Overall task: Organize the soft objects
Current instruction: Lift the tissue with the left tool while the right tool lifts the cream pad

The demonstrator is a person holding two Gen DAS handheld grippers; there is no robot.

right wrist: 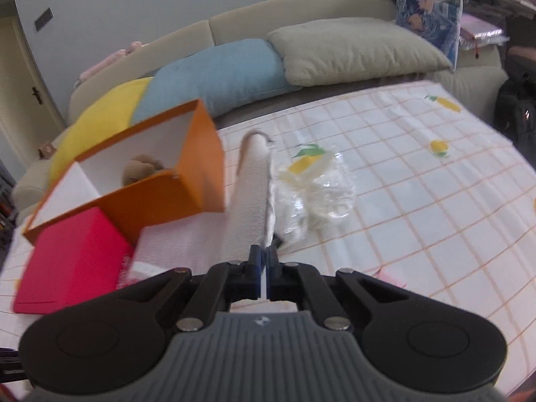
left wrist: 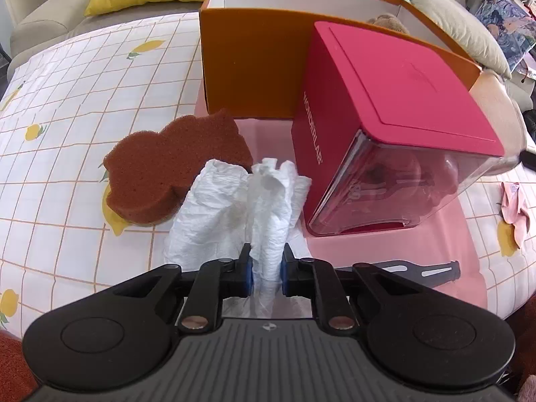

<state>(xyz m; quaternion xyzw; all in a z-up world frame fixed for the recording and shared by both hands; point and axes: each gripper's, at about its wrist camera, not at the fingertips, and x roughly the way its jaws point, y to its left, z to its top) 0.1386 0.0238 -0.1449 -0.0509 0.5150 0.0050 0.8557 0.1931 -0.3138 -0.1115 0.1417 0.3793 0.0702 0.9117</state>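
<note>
Left wrist view: the left gripper [left wrist: 266,269] tilts steeply down, pinching a crumpled white tissue [left wrist: 268,201] beside the brown sponge [left wrist: 174,171], near the orange box [left wrist: 248,63]. The right gripper [right wrist: 266,268], angled down less steeply, clamps what seems a thin white sheet [right wrist: 251,201], blurred, right of that box.

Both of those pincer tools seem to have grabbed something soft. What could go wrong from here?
The left gripper pinches only one fold of the crumpled white tissue; thin paper might tear or slip out when lifted. That tissue also touches the brown sponge, so it may drag it along. The right gripper holds the white sheet by a thin edge, close to the orange box, which it could bump.
</note>
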